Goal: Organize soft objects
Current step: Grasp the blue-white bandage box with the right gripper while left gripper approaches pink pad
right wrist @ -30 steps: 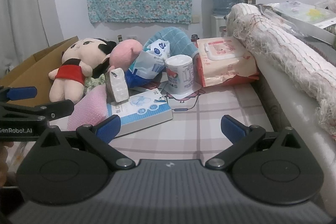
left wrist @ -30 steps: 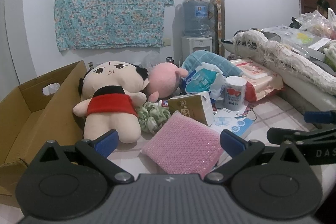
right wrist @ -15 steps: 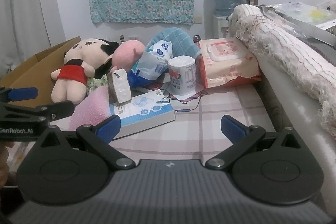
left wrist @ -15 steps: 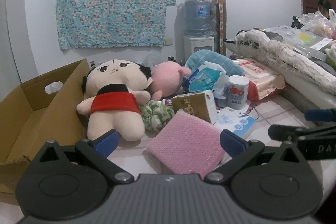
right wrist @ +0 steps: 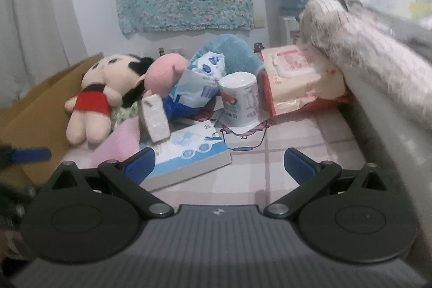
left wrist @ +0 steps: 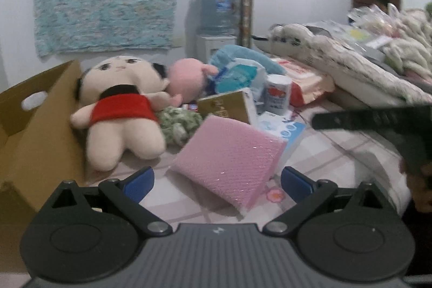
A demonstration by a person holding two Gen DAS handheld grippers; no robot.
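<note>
Now, target: pink pad (left wrist: 229, 155), near centre, tilted against a blue box (left wrist: 283, 130).
Feel: likely light, squashy, slick mesh cover.
Hold: pinch its raised right edge.
Left hand-held gripper (left wrist: 217, 180): jaws spread, empty, just short of it.
Right hand-held gripper (right wrist: 219, 162): spread, empty.
Doll (left wrist: 118, 109): left, against the carton (left wrist: 32, 131).
</note>
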